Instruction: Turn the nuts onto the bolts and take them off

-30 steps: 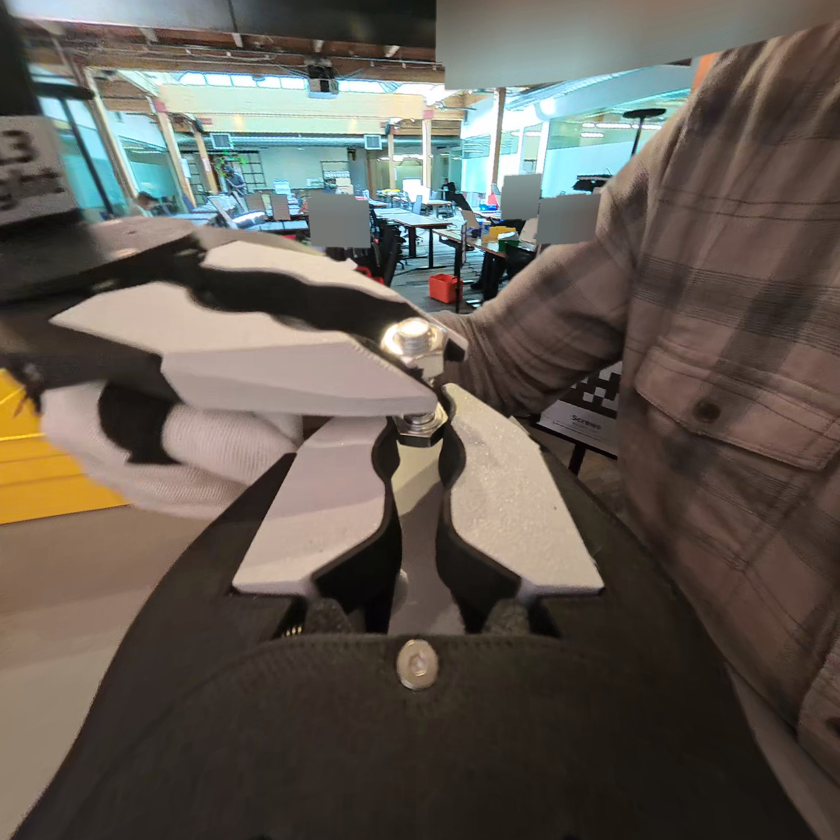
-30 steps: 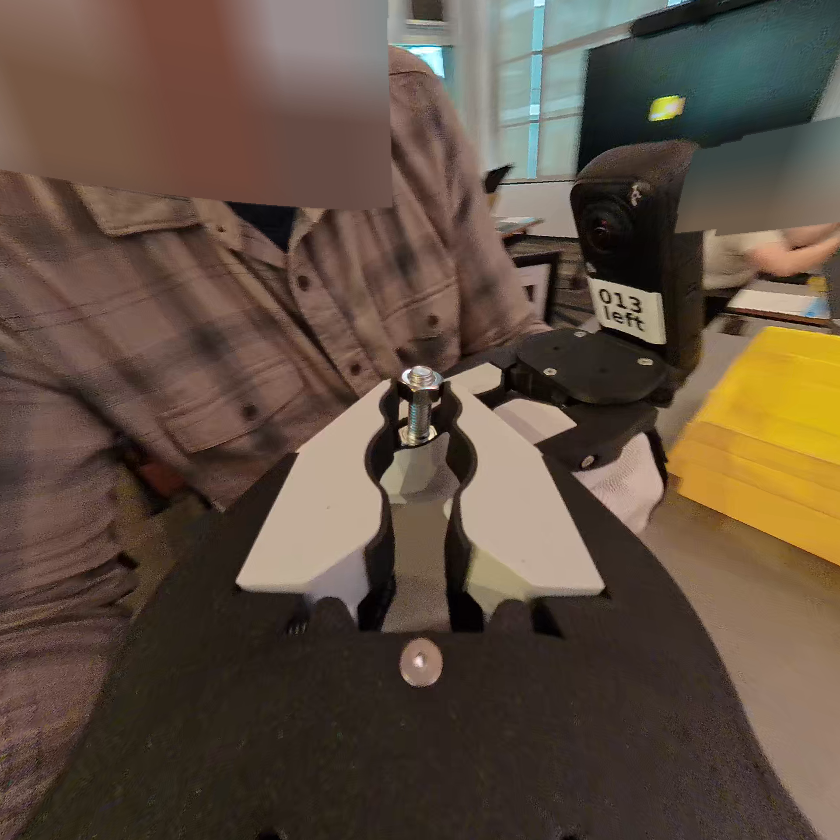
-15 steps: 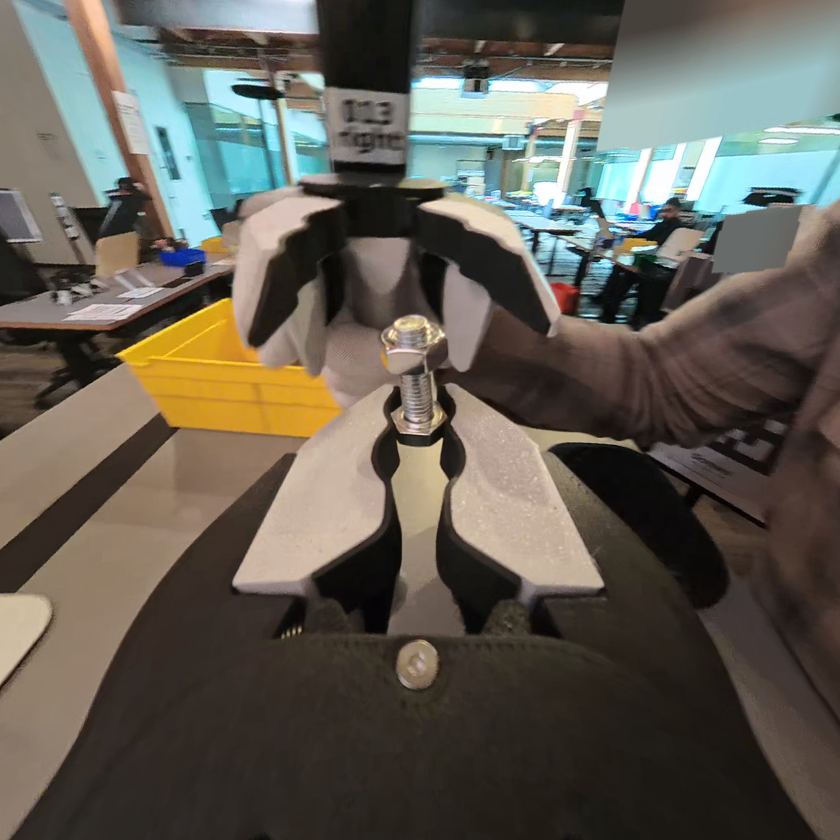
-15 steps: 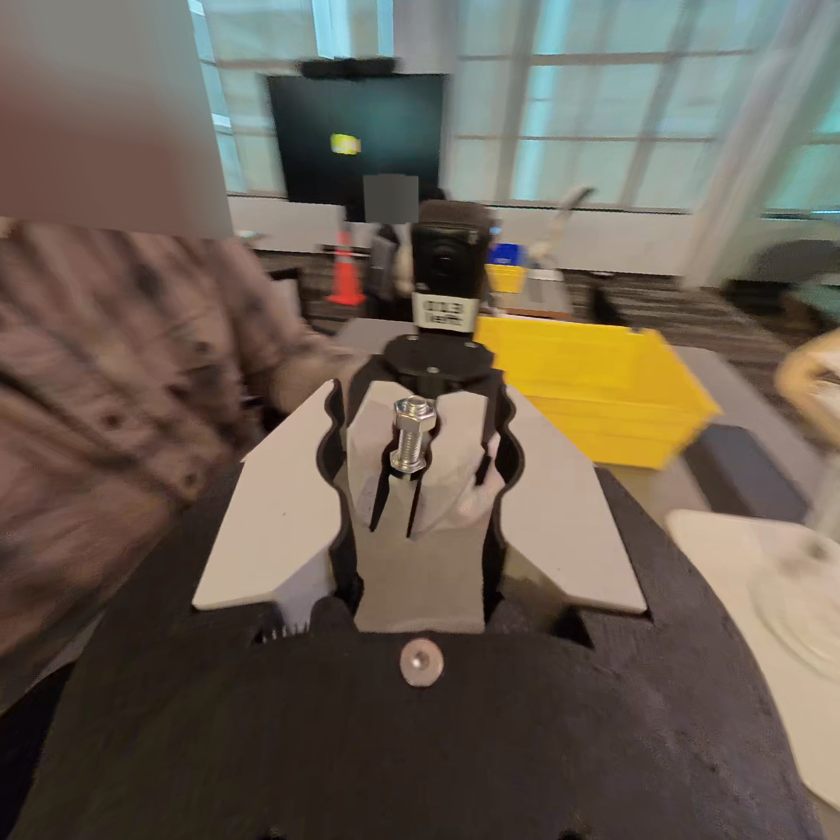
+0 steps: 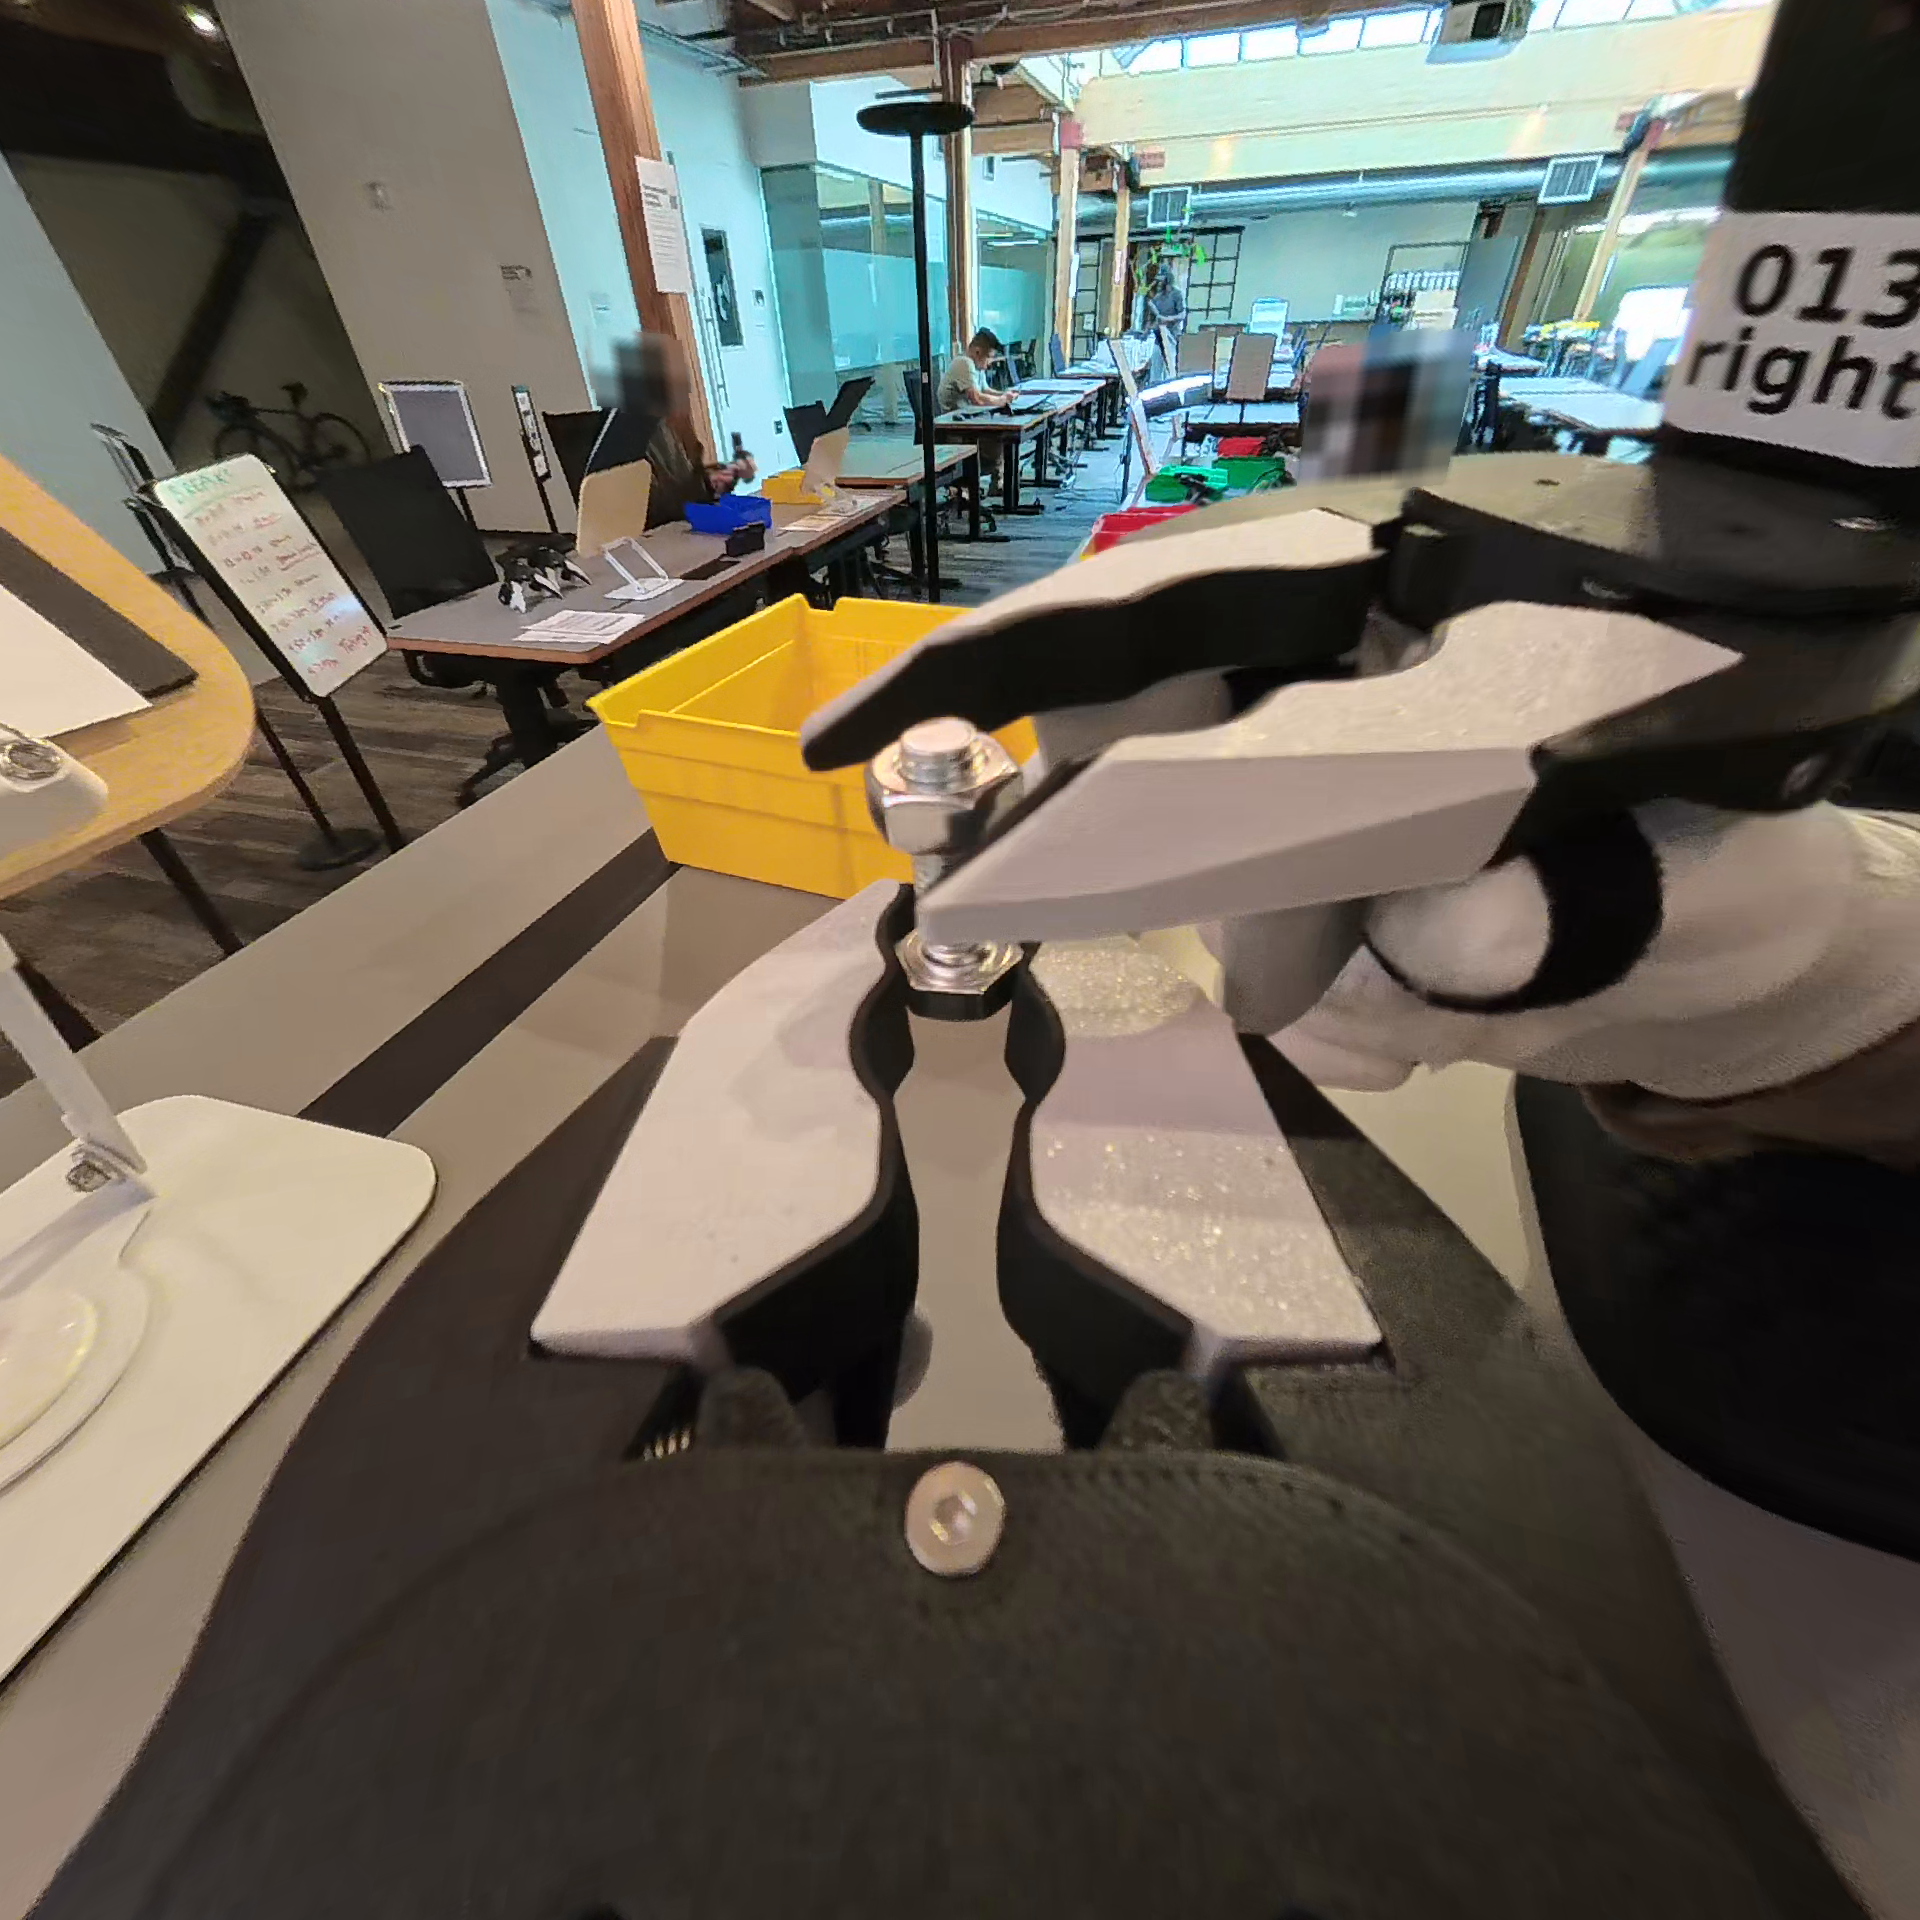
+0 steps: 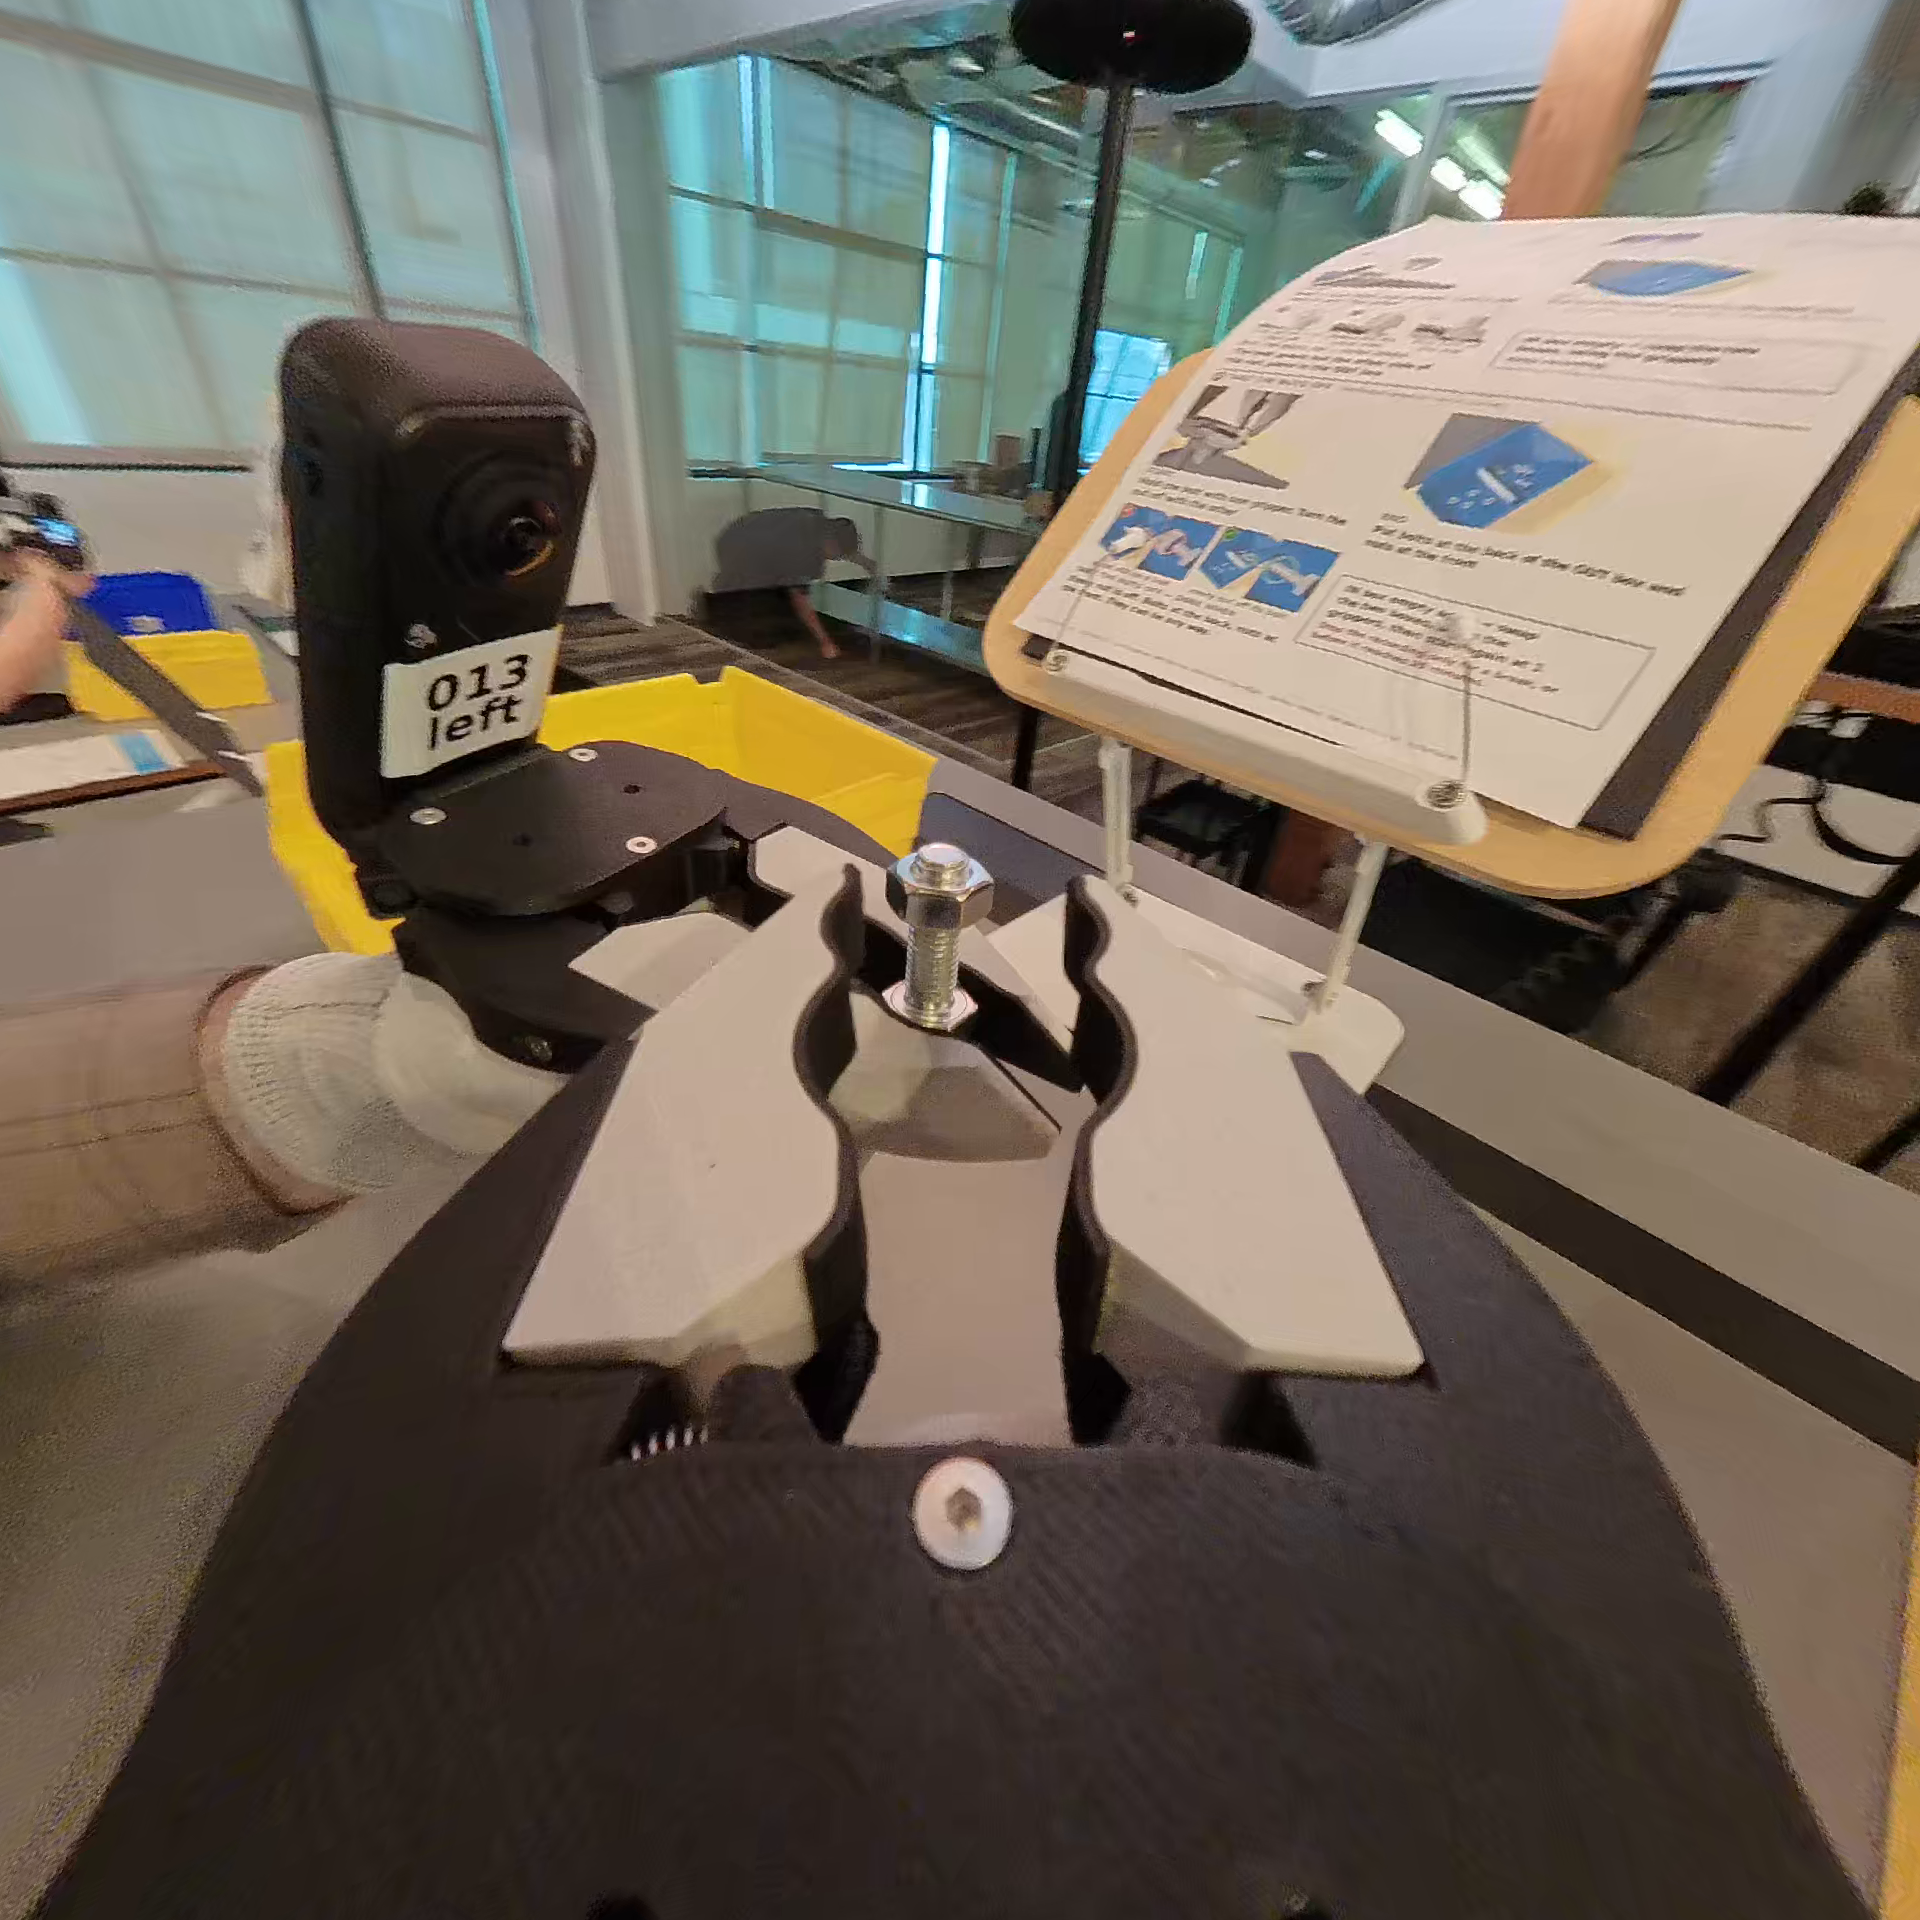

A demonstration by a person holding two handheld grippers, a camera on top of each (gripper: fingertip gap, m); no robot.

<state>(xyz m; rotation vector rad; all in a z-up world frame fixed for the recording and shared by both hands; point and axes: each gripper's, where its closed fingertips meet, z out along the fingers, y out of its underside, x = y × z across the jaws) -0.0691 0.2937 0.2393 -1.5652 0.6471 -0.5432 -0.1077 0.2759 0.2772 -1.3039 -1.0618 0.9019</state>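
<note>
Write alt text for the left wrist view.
The left gripper is shut on the lower end of an upright bolt, at a hex piece there. The right gripper, held by a white-gloved hand, reaches in from the right with its jaws around the nut near the top. A yellow bin sits behind.

Grey table with yellow bin
</note>
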